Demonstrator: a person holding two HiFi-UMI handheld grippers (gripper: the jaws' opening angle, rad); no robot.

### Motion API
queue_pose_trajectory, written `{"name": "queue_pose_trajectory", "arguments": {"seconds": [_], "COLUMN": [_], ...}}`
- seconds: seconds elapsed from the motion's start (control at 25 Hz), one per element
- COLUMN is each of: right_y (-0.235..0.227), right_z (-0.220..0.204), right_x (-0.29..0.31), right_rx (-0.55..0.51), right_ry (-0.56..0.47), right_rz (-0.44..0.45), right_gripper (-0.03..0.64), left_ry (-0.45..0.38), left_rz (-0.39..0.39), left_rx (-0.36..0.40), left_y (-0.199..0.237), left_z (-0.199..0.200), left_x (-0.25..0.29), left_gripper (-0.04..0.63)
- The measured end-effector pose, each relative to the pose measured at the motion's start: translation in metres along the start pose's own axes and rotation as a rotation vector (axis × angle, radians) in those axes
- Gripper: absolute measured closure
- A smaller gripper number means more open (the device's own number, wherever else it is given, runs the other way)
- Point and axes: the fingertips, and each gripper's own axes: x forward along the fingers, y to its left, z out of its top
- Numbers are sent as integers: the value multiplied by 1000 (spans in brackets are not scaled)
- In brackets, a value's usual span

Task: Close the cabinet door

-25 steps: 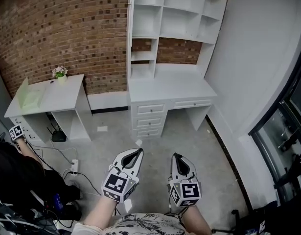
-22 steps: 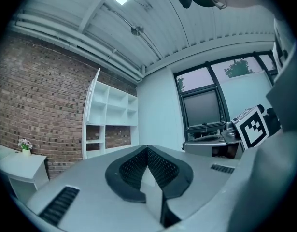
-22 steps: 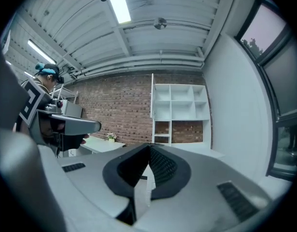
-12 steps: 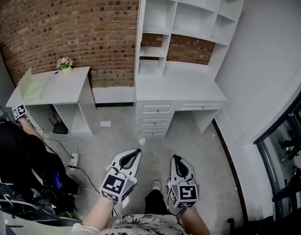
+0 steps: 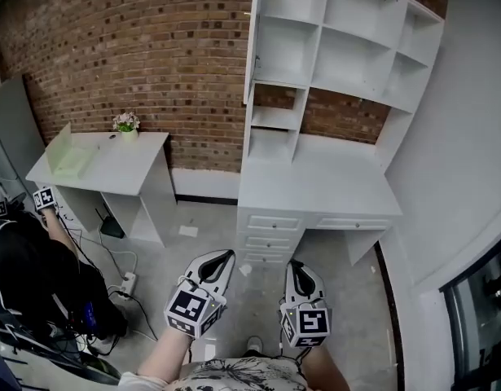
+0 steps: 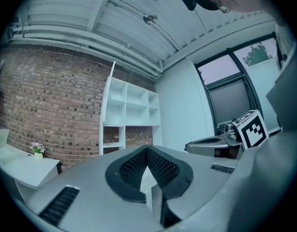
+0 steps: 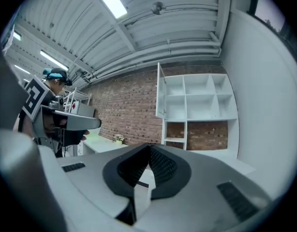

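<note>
A tall white shelf unit (image 5: 340,47) stands on a white desk (image 5: 315,182) against the brick wall. Its cabinet door (image 5: 254,23) at the upper left stands open, seen edge-on in the head view; it also shows as the door (image 7: 160,93) and the door (image 6: 107,95) in the gripper views. My left gripper (image 5: 221,257) and right gripper (image 5: 297,265) are held side by side, level, well short of the unit. Both are shut and hold nothing; the left gripper (image 6: 147,151) and right gripper (image 7: 149,149) point at the shelves.
A small white side desk (image 5: 112,165) with a potted flower (image 5: 125,123) stands left of the unit. A person (image 5: 22,275) sits at the far left, with cables and a power strip (image 5: 128,282) on the floor. Drawers (image 5: 270,222) sit under the main desk.
The shelf unit and desks have grown larger and slid right and down in the head view as I walk toward them. Both grippers keep their place, still shut.
</note>
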Motion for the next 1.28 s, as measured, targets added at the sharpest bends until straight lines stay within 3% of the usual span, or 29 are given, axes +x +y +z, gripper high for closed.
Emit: {"name": "queue_pose_trajectory", "arguments": {"seconds": [0.2, 0.48, 0.88, 1.08, 1.28], "right_y": [-65, -121, -149, -156, -155], "right_z": [19, 25, 43, 71, 116], "right_x": [64, 130, 261, 340, 410], "right_rx": [-25, -26, -55, -91, -117], "right_ry": [-42, -59, -101, -133, -192], "right_rz": [39, 66, 60, 51, 42], "right_gripper": [609, 609, 609, 609, 609], "left_ry": [-60, -51, -110, -200, -313], "left_rz": [44, 71, 153, 126, 101], "left_rx": [30, 19, -4, 32, 39], "left_y": [17, 39, 163, 230, 292], "left_z": [22, 17, 27, 68, 136], "left_x": [77, 148, 231, 286, 324], "left_gripper": [588, 588, 589, 589, 589]}}
